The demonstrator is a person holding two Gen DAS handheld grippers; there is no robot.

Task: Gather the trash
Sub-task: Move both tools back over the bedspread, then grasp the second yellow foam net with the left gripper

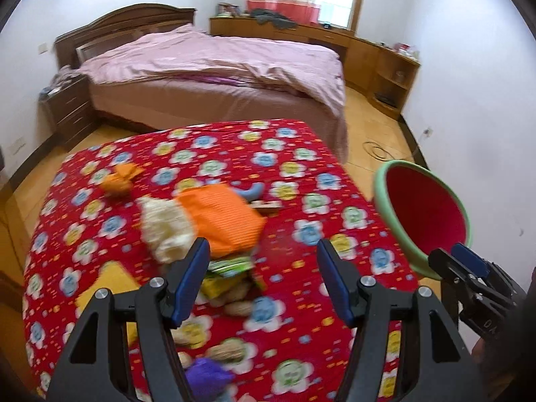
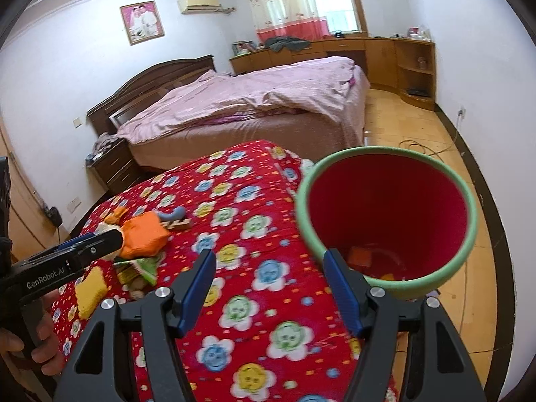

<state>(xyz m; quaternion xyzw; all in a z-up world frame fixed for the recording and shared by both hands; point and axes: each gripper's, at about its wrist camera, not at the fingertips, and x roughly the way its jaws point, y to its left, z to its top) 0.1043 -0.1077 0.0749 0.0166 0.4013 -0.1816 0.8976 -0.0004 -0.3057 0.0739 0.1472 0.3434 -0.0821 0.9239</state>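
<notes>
A heap of trash lies on the red flowered cloth [image 1: 294,167]: an orange bag [image 1: 221,217], a cream crumpled wad [image 1: 164,231], green and yellow wrappers [image 1: 229,268] and peanut shells [image 1: 238,308]. My left gripper [image 1: 262,251] hovers open over the heap's near side, its left finger beside the cream wad, nothing between the pads. The same gripper [image 2: 112,236] shows at the left of the right wrist view. A green bin with a red inside [image 2: 385,201] stands at the cloth's right edge, with orange scraps [image 2: 360,256] at its bottom. My right gripper [image 2: 269,261] is open, its right fingertip against the bin's near rim.
A yellow pad [image 2: 90,284], a small orange bundle [image 1: 120,181], a blue-grey piece [image 1: 254,189] and a purple lump [image 1: 204,375] also lie on the cloth. Beyond are a pink-covered bed [image 1: 217,67], a nightstand [image 1: 70,107], wooden cabinets [image 2: 385,53] and a cable on the floor [image 1: 378,150].
</notes>
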